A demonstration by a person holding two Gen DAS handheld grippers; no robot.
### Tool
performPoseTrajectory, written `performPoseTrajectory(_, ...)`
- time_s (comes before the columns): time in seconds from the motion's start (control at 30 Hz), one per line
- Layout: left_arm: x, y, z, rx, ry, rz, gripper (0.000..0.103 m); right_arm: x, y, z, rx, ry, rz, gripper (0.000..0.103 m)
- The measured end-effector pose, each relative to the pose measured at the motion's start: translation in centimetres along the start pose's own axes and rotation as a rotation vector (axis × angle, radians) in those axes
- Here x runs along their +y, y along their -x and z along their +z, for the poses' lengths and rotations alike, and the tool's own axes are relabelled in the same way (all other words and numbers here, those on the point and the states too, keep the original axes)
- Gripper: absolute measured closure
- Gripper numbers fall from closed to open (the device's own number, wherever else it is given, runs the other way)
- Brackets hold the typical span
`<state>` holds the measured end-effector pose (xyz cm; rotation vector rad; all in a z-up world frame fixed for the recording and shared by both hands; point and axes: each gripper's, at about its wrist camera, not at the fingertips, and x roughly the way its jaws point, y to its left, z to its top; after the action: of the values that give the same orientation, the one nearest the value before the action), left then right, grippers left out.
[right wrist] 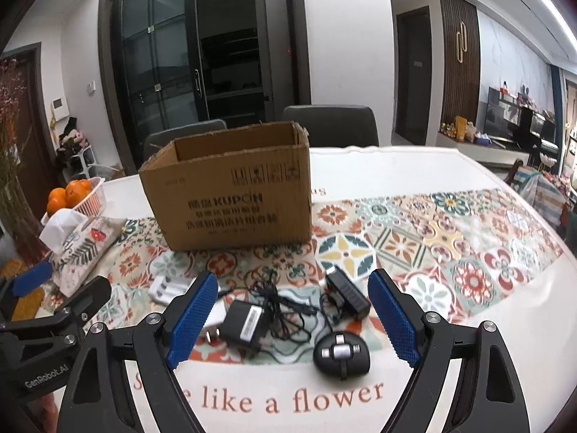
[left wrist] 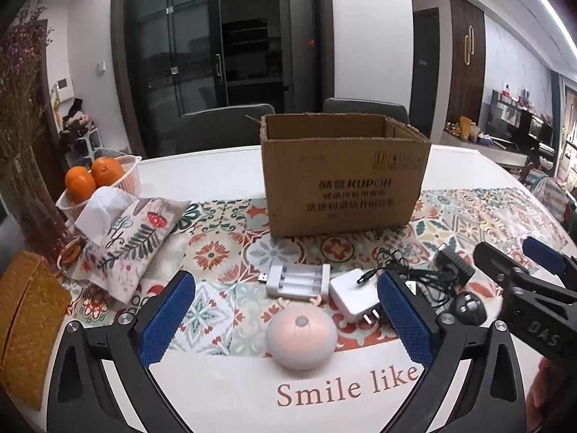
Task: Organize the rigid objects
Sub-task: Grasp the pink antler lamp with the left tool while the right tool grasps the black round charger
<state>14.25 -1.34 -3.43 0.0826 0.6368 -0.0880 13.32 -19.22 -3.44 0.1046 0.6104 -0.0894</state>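
An open cardboard box (left wrist: 342, 184) stands mid-table; it also shows in the right wrist view (right wrist: 230, 198). In front of it lie a pink round device (left wrist: 302, 339), a white battery charger (left wrist: 298, 280) and a white plug adapter (left wrist: 355, 296). My left gripper (left wrist: 285, 306) is open, its jaws either side of the pink device. My right gripper (right wrist: 292, 303) is open above a black adapter with tangled cable (right wrist: 245, 324), a black oblong adapter (right wrist: 348, 294) and a round black plug (right wrist: 340, 355). The right gripper also shows in the left wrist view (left wrist: 523, 263).
A basket of oranges (left wrist: 97, 180), a fabric tissue cover (left wrist: 126, 238) and a woven yellow mat (left wrist: 29, 328) sit at the left. Dried flowers (left wrist: 18, 90) stand at far left. Two grey chairs (right wrist: 331, 126) stand behind the table.
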Motion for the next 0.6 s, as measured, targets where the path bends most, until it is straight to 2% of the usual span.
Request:
performPoseTrajectory(0.07,-0.2,-0.1,-0.5,0.011,-0.010,-0.010,0.000,-0.4,0.1,-0.7,0.011,-0.031,0.019,0.017)
performPoseTrajectory(0.5,-1.6,-0.7,-3.4,0.036,-0.012,-0.008,0.000,-2.4,-0.5,-4.6,0.085,-0.099,-0.012,0.017)
performPoseTrajectory(0.6,-1.6,-1.4,-4.0,0.073,0.005,-0.025,0.000,-2.5,-1.0,-5.2,0.100,-0.090,-0.026,0.017)
